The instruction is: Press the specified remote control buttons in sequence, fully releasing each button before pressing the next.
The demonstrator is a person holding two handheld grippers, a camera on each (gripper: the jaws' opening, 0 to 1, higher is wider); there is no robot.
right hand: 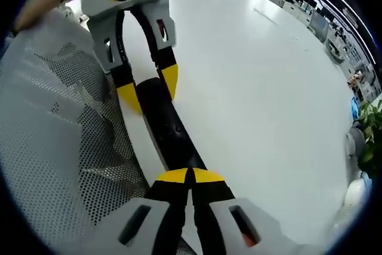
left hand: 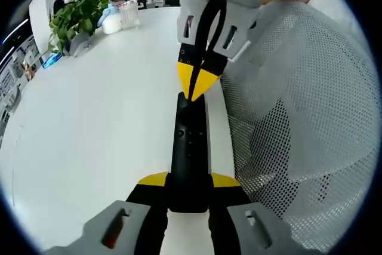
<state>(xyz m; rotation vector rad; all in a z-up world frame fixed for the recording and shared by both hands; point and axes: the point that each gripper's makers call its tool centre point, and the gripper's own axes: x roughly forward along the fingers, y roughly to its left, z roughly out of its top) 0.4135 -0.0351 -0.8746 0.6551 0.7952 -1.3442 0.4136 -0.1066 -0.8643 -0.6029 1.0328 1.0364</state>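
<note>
While gripped between left claw (left hand: 188,182) tips, remote (left hand: 189,141) w/ clenched right claw (left hand: 196,85) tips atop far end.

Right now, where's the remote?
The black remote lies along the white table's edge beside the mesh chair. In the left gripper view, the left gripper clamps its near end, and the right gripper's closed tips press its far end.

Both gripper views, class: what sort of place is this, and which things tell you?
Probably an open office or meeting area: a large white table, a white mesh chair beside it, and a potted plant at the table's far end.
</note>
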